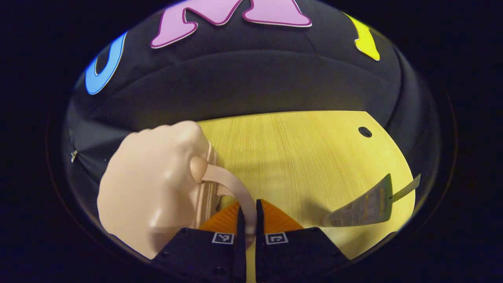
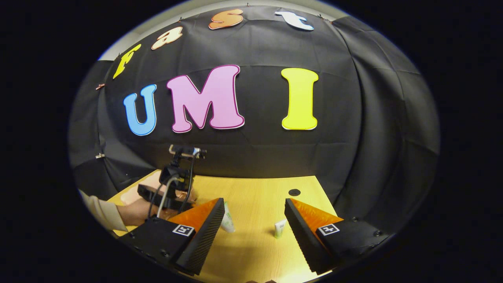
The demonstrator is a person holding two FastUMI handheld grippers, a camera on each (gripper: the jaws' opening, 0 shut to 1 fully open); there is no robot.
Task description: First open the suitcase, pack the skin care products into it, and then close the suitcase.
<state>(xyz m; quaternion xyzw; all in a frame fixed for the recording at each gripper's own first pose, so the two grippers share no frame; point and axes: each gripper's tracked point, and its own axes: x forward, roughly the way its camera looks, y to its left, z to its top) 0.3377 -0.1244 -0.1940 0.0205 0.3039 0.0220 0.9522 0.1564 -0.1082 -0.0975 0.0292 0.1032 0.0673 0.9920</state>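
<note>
Left tongs [image 1: 248, 220] are pinching my beige suitcase's [image 1: 149, 188] handle strap [image 1: 235, 188]; right tongs [image 2: 254, 232] are gaping, perhaps above two tubes [image 2: 279, 228].

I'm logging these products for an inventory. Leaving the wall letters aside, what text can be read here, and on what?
Flat tube lying on the table: printed label, too blurred to read.
White tube and small upright tube: print too small to read.
Square markers: coded patterns, no letters.
Suitcase and its handle: no text seen.
</note>
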